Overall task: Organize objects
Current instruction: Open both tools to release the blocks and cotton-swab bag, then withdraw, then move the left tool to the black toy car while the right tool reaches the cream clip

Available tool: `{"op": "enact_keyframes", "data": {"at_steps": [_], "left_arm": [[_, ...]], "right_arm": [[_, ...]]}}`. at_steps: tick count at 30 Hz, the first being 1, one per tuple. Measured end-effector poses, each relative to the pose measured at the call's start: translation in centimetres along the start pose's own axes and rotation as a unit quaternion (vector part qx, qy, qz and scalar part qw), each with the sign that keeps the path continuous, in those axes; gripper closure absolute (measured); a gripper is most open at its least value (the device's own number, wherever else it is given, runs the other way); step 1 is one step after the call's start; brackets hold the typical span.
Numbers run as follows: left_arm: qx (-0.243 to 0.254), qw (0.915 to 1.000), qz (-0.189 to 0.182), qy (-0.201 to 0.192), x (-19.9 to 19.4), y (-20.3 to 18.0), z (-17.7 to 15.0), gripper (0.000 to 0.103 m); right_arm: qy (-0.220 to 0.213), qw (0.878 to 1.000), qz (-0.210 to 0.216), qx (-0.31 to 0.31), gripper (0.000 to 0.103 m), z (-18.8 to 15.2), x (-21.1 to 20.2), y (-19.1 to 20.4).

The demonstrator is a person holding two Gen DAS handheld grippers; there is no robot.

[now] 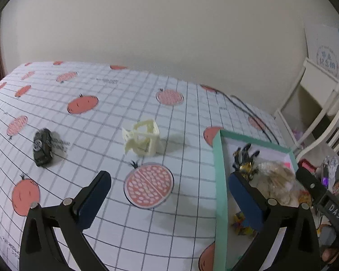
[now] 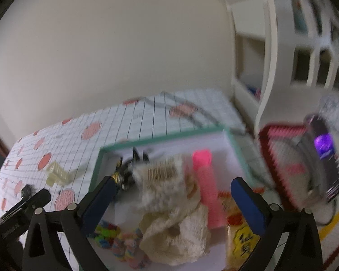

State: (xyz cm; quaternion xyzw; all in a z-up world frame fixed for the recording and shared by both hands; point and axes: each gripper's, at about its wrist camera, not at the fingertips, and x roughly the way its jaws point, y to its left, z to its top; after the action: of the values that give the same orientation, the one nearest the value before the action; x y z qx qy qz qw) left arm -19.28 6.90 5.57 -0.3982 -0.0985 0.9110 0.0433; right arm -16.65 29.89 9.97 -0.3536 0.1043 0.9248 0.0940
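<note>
Scene: a grid-print tablecloth point(image 1: 101, 122) dotted with red fruit covers the table; a green-rimmed box point(image 1: 219, 171) sits at its 3 o'clock side in the left wrist view.
Left gripper point(image 1: 169, 194): jaws spread wide and empty, hovering above the cloth with the box rim under its right finger.
Right gripper point(image 2: 173, 197): jaws also wide and empty, poised over the box contents.
Loose items: a cream lattice clip point(image 1: 143, 139) stands at 12 o'clock from the left gripper; a dark toy car point(image 1: 43, 148) lies at 10 o'clock, well apart from the clip.
Already boxed: a black-and-gold hair claw point(image 2: 126, 171), a fluffy cream cloth point(image 2: 174, 216), a pink tube point(image 2: 206, 185), coloured hair ties point(image 2: 119, 241) and a yellow packet point(image 2: 241, 241).
Step in hand: judging by the layout, the left gripper goes for the cream clip next.
Doing it well: close across the clip's solid frame, not its thin prongs; lift it over the rim, then release it in a free corner of the box.
Only the left view shows: the toy car clearly, and the open cloth around both loose items.
Only the right view shows: the pink tube and hair ties, plus a red-edged item point(image 2: 282, 158) and a dark device with a purple light point(image 2: 325, 149) at 2 o'clock outside the box; heavy motion blur there.
</note>
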Motion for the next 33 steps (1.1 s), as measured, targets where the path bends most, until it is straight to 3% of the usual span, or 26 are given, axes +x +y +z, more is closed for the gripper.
{"op": "enact_keyframes", "data": {"at_steps": [7,11,22,28,33], "left_arm": [[-0.005,0.9995,0.017,-0.026,-1.4,2.3,1.5,0.000],[-0.012,0.9983,0.049,-0.029,-1.9,5.2,2.6,0.000],[-0.103,0.9885,0.111,-0.001,-1.4,14.7,3.6,0.000],[-0.149,0.9836,0.099,0.024,0.0,17.0,3.0,0.000],[-0.152,0.9831,0.098,0.030,1.1,18.0,3.1,0.002]], "right_arm": [[-0.050,0.998,0.031,-0.029,0.000,1.3,-2.1,4.3],[-0.044,0.997,0.050,-0.043,0.000,1.2,-1.7,6.9],[-0.020,0.994,0.098,-0.053,0.000,-0.3,0.5,13.4],[-0.007,0.990,0.116,-0.086,0.000,-1.5,2.0,17.2],[0.016,0.989,0.113,-0.092,0.005,-2.6,4.0,18.8]]}}
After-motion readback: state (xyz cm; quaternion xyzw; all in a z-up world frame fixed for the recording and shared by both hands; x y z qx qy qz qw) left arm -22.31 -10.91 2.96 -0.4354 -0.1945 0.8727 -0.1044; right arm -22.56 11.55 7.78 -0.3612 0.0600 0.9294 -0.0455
